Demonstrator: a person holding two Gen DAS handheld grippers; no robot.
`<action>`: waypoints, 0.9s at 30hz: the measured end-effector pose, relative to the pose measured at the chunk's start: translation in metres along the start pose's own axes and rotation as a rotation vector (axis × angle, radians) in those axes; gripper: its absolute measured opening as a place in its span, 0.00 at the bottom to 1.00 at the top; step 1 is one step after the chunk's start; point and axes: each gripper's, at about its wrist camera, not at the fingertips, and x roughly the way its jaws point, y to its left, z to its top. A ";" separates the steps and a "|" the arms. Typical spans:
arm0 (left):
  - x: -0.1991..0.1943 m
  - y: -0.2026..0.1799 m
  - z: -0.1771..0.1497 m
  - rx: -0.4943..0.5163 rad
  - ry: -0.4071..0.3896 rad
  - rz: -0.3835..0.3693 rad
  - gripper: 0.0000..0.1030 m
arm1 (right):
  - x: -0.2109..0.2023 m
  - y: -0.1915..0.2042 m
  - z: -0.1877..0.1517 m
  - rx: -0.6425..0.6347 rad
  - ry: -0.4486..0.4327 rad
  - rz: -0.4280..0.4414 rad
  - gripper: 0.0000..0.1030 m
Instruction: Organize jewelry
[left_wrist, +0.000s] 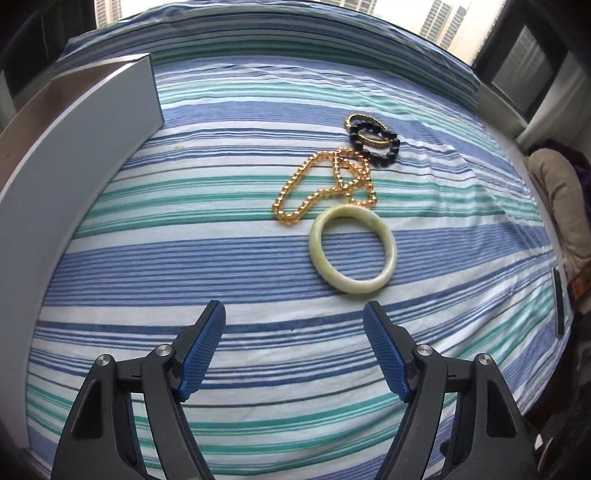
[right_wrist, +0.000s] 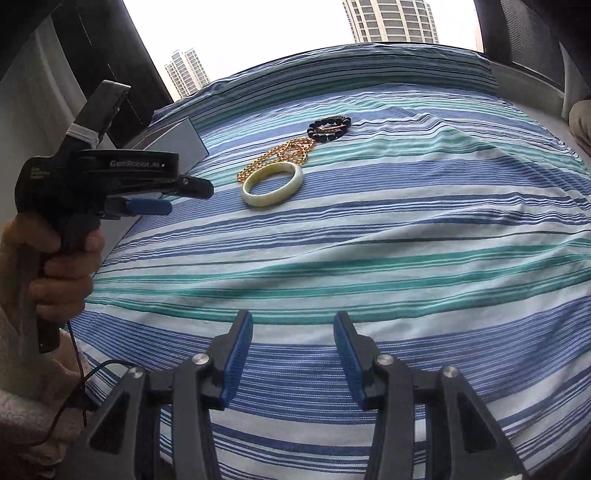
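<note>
Left wrist view: left gripper (left_wrist: 294, 320) held over striped bedspread (left_wrist: 221, 258), blue-padded fingers (left_wrist: 207, 343) spread wide apart, nothing between them. Pale green bangle (left_wrist: 352, 249) lying flat just ahead of the right-hand finger, not touched. Gold bead necklace (left_wrist: 325, 184) looped beyond the bangle, its near strands meeting the bangle's far rim. Dark bead bracelet (left_wrist: 375, 140) farther back, overlapping a thin gold-and-dark bracelet (left_wrist: 364, 123); whether these touch the necklace, hard to tell. Grey box wall (left_wrist: 74, 147) rising along the left border of the bedspread, well apart from the jewelry, with a broad bare strip of cloth between. Open cloth also to the right of the pile, up to the bed's edge. Window with tower blocks (left_wrist: 439, 22) past the far edge.

Right wrist view: right gripper (right_wrist: 293, 332) low over the near part of the bedspread (right_wrist: 406, 240), fingers (right_wrist: 240, 354) parted, gripping nothing. Left gripper (right_wrist: 177, 195) seen side-on at upper left, held in a hand (right_wrist: 62, 258), pointing towards the bangle (right_wrist: 272, 184) and short of it. Necklace (right_wrist: 284, 155) and dark bracelet (right_wrist: 327, 127) in a line behind the bangle. Large unoccupied stretch of cloth between right gripper and jewelry, and across the whole right half.

Count: one bangle, one necklace, two bracelets, one box, two grippers.
</note>
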 end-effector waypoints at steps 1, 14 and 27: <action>0.008 -0.003 0.005 -0.001 0.000 0.013 0.74 | 0.000 -0.002 -0.001 0.006 0.002 0.000 0.45; 0.049 -0.022 0.018 0.044 -0.007 0.137 0.69 | 0.002 -0.011 0.003 0.021 0.009 0.005 0.45; 0.052 -0.024 0.022 0.056 -0.022 0.143 0.71 | 0.008 -0.011 0.010 0.018 0.029 -0.006 0.45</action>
